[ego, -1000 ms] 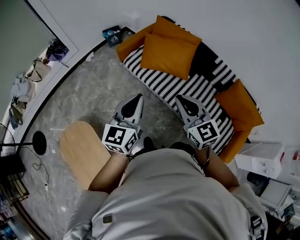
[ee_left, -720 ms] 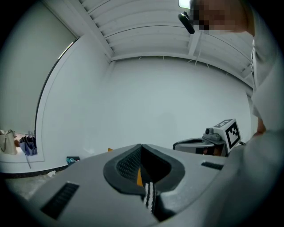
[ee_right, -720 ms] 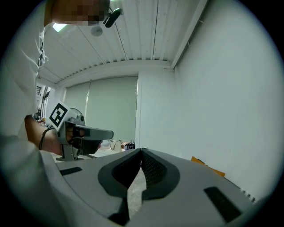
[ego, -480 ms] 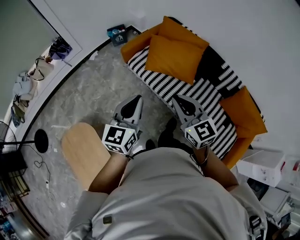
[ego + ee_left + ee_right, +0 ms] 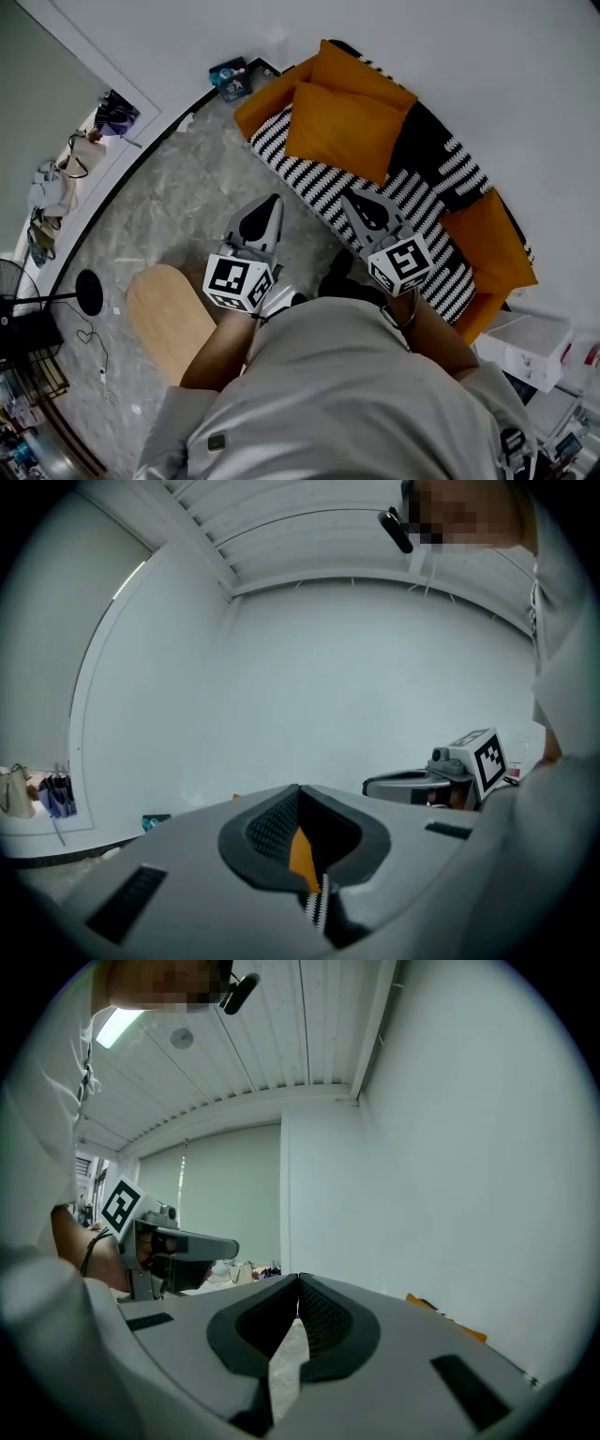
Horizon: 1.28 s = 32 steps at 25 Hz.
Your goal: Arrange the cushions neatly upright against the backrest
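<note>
I judge this the approach: left gripper (image 5: 270,201) and right gripper (image 5: 360,201) both closed and empty, orange cushions (image 5: 342,131) ahead on the striped sofa (image 5: 314,178), so next I open the jaws at the nearest cushion

The person held the left gripper (image 5: 265,208) and right gripper (image 5: 364,208) side by side, forearms extended, jaws closed and empty.

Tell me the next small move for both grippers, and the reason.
Probably open both jaws and carry them forward to the large orange cushion. The left gripper and right gripper are shut, empty and not touching any cushion. That cushion appears to lie slanted on the striped sofa seat rather than standing upright.
</note>
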### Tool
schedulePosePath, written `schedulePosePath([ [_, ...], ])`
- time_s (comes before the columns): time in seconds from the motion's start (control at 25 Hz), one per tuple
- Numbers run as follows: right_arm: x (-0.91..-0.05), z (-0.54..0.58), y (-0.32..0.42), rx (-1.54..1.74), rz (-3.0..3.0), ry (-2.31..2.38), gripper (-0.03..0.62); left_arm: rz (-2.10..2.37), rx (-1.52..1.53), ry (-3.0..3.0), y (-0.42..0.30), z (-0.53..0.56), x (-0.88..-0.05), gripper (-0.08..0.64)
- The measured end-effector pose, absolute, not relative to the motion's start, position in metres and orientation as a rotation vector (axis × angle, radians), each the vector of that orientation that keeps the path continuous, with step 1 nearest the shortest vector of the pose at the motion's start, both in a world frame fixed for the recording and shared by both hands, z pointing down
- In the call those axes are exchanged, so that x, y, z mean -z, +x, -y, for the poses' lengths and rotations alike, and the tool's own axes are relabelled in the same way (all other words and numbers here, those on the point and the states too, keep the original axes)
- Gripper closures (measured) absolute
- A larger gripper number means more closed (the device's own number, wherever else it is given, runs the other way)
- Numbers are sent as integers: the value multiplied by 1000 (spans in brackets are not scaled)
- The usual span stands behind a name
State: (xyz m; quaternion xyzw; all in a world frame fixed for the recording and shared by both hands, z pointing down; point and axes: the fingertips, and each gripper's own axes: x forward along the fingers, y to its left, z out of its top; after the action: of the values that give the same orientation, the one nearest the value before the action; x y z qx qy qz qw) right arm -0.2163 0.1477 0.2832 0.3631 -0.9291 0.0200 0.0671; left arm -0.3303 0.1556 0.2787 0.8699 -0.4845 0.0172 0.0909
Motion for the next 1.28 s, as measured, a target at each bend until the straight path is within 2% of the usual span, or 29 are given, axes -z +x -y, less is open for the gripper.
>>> schedulePosePath([
  [0.32, -278, -65, -146, -76, 2783, 1129, 567, 1415, -108, 2585, -273, -76, -278, 551],
  [0.68, -269, -21, -80, -49, 2782, 1223, 566, 1371, -129, 2620, -213, -25, -281, 551],
  [1.28, -271, 58, -42, -22, 2709, 1306, 566, 1220, -136, 2720, -164, 78, -278, 551],
])
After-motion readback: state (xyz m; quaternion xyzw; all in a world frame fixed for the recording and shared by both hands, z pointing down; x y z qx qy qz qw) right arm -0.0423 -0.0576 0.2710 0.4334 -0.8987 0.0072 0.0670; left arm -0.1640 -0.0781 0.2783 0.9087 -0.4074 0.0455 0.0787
